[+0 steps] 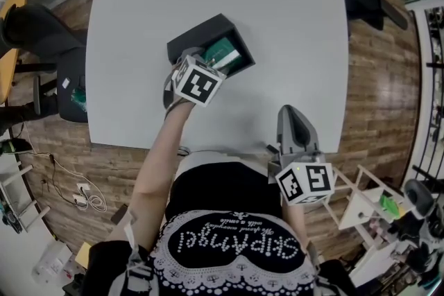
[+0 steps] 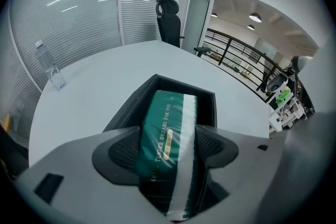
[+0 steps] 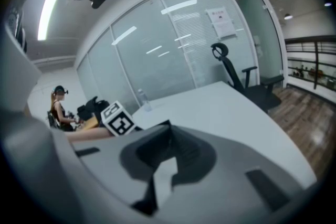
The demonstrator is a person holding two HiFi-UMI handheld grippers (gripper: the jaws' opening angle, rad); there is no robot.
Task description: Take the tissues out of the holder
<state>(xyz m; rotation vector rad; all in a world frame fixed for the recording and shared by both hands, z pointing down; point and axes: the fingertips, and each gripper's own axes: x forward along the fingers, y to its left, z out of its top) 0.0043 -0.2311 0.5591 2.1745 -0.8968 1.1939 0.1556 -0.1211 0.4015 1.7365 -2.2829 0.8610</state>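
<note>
Closest in, the right gripper point(image 1: 290, 114) is hanging over the near edge of the table point(image 1: 277, 24), well apart from the work, with its jaws pressed together on nothing. To its left and further out, the left gripper point(image 2: 168, 150) is reaching into the black holder point(image 2: 131, 105), and its two pads are pinching the green tissue pack point(image 2: 168, 113) from either side. The pack is lying lengthwise in the holder, its far end down inside the walls and its near end sitting between the jaws. Beyond the holder, a clear bottle point(image 2: 52, 73) is standing near the far edge of the table, and an office chair point(image 2: 169, 21) is waiting past that.

Nothing is bracing the holder, so I am judging that it is likely to lift or slide along with the pack if the fit is snug. The wrapper is looking soft and slick, so the pads may be squeezing it more than gripping it, and a quick pull could let it slip free. A slanted pull could also be catching the far end on the holder's wall.
</note>
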